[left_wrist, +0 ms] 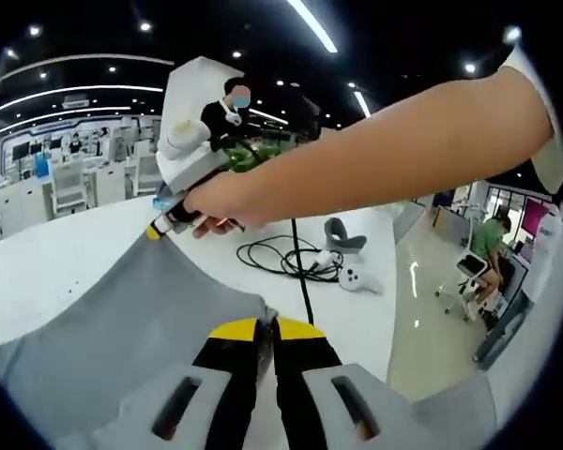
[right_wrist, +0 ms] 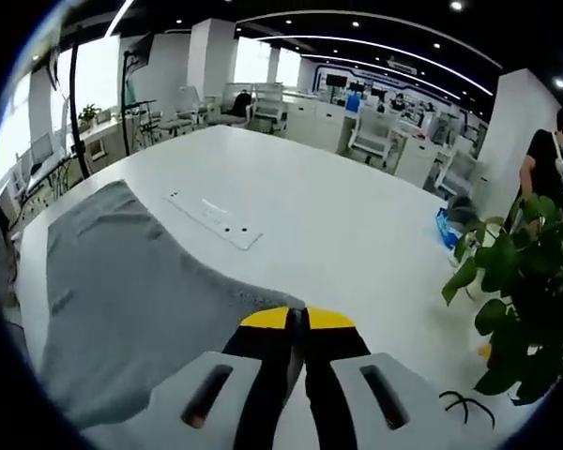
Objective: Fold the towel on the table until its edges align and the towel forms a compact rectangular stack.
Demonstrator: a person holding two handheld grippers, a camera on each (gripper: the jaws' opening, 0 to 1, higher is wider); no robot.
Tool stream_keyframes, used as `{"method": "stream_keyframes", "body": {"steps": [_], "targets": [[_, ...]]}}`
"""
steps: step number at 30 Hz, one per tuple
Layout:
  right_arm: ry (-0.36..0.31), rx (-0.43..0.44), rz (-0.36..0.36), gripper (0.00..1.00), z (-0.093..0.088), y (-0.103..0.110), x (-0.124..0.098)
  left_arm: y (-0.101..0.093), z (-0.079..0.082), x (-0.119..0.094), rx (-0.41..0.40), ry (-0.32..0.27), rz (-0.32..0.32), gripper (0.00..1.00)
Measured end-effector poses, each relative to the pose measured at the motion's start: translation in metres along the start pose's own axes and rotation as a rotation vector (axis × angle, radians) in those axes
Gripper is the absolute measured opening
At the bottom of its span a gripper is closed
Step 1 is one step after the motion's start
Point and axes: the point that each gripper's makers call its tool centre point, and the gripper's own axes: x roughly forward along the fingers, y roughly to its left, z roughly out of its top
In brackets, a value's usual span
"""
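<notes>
Towel, grey, lies spread on the white table, raised at two corners. In the left gripper view, the left gripper has its yellow-tipped black jaws pressed together on a corner of the cloth, which rises to the tips. Across the cloth, the right gripper pinches the far corner, gripped by a hand on a bare forearm reaching in from the right. Beyond it on the table lie a coiled black cable and a white controller. A person in green sits on a chair at the right. In the right gripper view, the right gripper jaws are closed on the edge of the towel, which stretches away to the left over the table. A flat white strip lies on the table just beyond the cloth. A leafy green plant stands at the right.
</notes>
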Motion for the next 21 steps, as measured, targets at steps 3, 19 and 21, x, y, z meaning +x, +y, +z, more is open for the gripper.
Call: {"method": "stream_keyframes", "body": {"steps": [3, 19, 21], "targets": [[-0.003, -0.005, -0.015, 0.02, 0.002, -0.007, -0.007, -0.006, 0.011, -0.001, -0.011, -0.032, -0.015, 0.05], [-0.05, -0.084, -0.054, 0.02, 0.034, -0.035, -0.049, -0.027, 0.074, 0.0, -0.012, -0.181, -0.054, 0.05], [-0.057, -0.105, -0.059, 0.02, 0.041, -0.037, -0.055, -0.031, 0.08, 0.0, -0.01, -0.191, -0.061, 0.05]]}}
